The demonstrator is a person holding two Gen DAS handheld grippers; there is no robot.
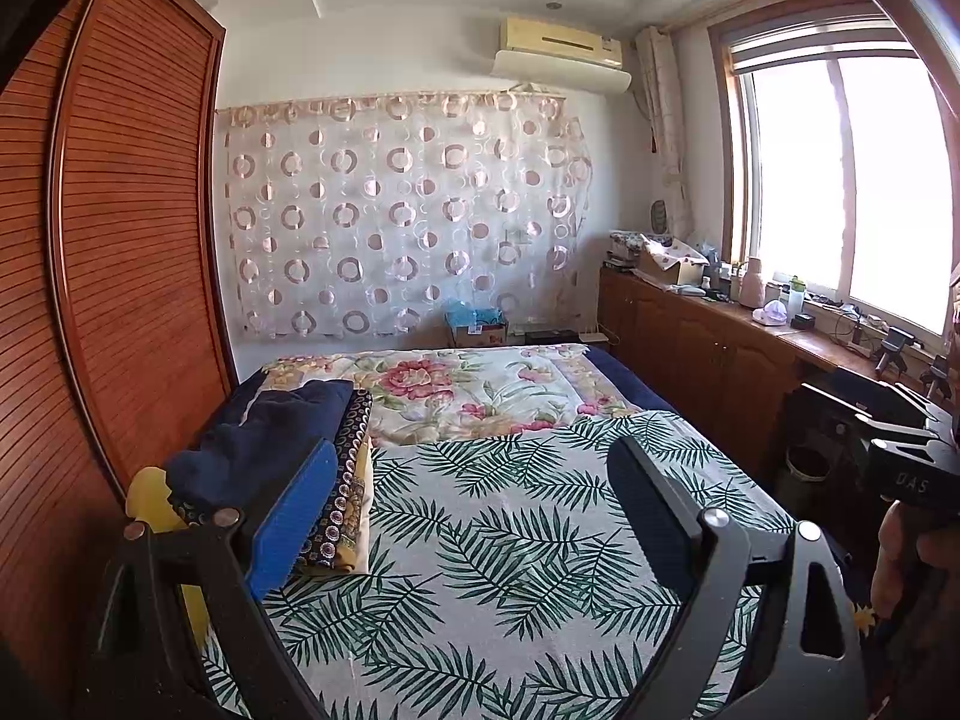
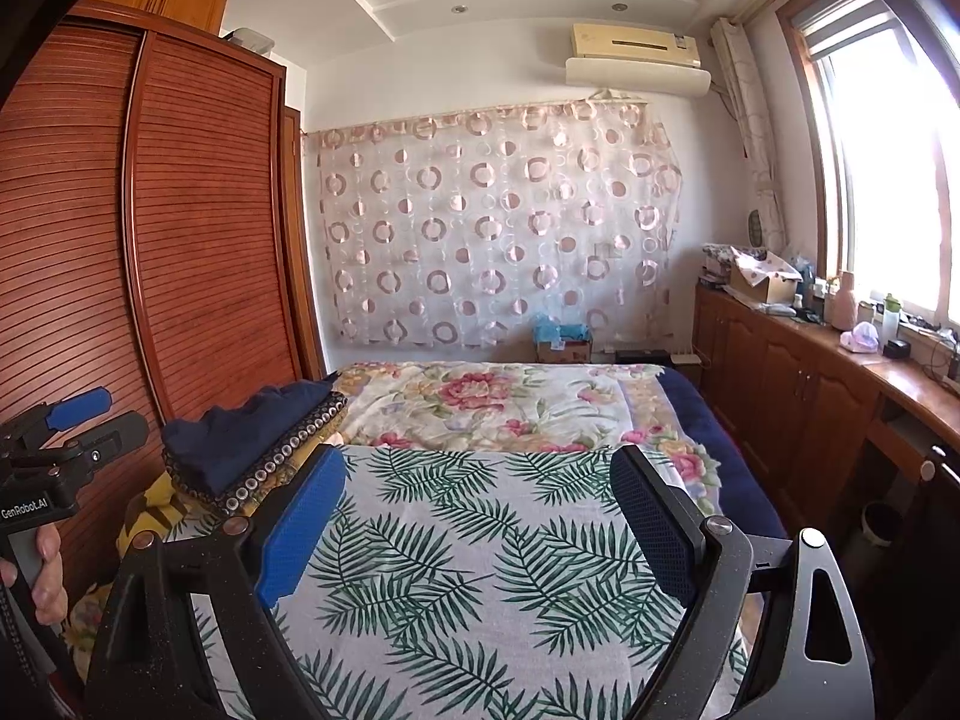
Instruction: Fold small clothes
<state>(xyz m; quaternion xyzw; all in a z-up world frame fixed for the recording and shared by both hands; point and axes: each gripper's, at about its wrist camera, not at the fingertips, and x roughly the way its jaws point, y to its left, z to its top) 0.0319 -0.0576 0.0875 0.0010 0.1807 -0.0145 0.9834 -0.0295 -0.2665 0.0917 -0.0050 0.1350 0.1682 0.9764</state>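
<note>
Clothes: one folded stack; two grippers, jaws apart.

We see the small clothes as a folded stack lying at the left edge of the palm-leaf sheet, on the side nearest the wardrobe. A navy garment sits on top, loosely folded with a rumpled near edge. Under it lies a dark piece printed with small rings, and below that a yellow patterned piece. The stack rests flat, its layers offset so each lower edge shows.
</note>
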